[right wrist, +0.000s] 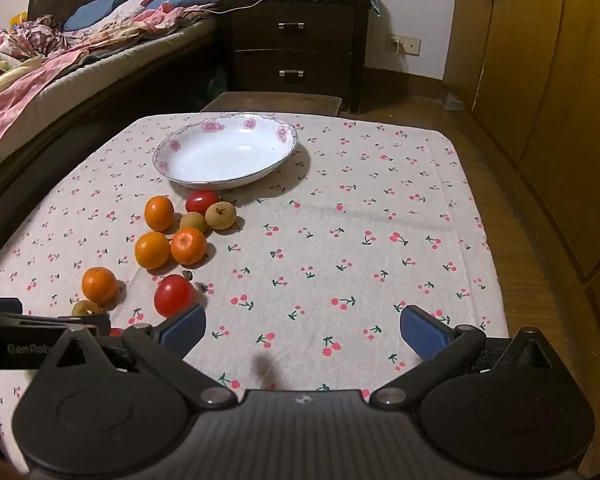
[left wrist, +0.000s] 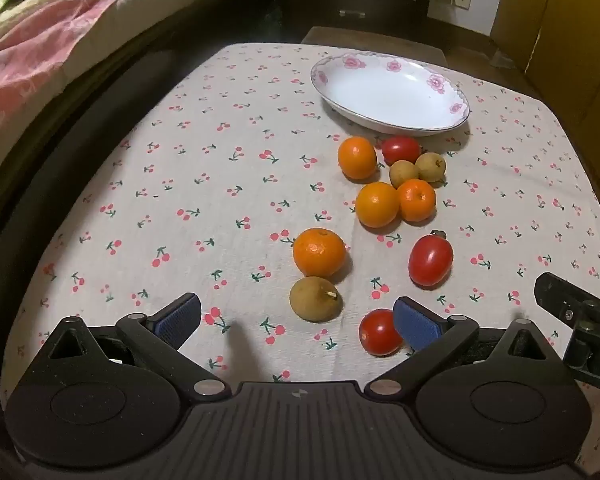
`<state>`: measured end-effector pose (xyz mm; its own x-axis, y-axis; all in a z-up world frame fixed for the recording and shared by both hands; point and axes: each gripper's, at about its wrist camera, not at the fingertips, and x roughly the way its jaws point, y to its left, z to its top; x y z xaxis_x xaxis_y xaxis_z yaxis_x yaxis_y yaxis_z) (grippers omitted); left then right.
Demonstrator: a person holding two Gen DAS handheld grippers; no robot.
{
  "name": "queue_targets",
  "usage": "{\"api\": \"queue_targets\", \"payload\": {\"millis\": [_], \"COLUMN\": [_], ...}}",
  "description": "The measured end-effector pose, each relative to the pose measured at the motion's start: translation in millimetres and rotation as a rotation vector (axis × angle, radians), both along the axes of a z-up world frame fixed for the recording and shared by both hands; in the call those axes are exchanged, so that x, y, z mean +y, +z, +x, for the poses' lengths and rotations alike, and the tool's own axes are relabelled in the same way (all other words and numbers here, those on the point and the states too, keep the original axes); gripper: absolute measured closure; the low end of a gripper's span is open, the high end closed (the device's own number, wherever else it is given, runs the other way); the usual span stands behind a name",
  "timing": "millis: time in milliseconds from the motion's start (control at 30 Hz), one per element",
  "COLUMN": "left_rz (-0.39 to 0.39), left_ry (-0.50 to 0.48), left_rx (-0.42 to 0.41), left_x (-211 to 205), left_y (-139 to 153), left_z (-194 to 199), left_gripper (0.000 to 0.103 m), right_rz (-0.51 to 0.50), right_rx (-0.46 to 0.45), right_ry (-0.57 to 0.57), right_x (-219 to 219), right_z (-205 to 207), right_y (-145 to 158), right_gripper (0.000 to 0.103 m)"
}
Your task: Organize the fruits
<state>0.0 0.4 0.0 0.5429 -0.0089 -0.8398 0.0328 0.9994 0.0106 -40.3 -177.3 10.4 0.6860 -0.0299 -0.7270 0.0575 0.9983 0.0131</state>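
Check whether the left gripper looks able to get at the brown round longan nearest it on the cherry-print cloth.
Probably yes. The left gripper is open and empty, the brown round longan lies just ahead between its fingers, and nothing covers it. The small orange mandarin sitting close behind could get nudged.

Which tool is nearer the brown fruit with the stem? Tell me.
Left. The left tool hangs open just before the brown fruit; the right tool is open over bare cloth further to the side.

Four oranges (left wrist: pixel 357 158), three red tomatoes (left wrist: pixel 430 261) and three small brown fruits (left wrist: pixel 316 299) lie loose mid-table; the empty white flower-rimmed plate (left wrist: pixel 456 109) sits near the table's far edge
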Motion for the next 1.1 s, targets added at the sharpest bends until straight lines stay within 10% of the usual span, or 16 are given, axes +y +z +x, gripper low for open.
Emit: {"api": "queue_targets", "payload": {"millis": [1100], "left_rz": [0.006], "left_ry": [0.007], "left_rx": [0.027], "left_x": [1.7], "left_y": [-3.9], "left_z": [-4.5], "left_gripper": [0.0], "right_rz": [-0.018], "right_rx": [0.03], "right_ry": [0.02], "right_x": [5.7], "right_z": [2.0], "right_y": [-7.6], "right_gripper": [0.0]}}
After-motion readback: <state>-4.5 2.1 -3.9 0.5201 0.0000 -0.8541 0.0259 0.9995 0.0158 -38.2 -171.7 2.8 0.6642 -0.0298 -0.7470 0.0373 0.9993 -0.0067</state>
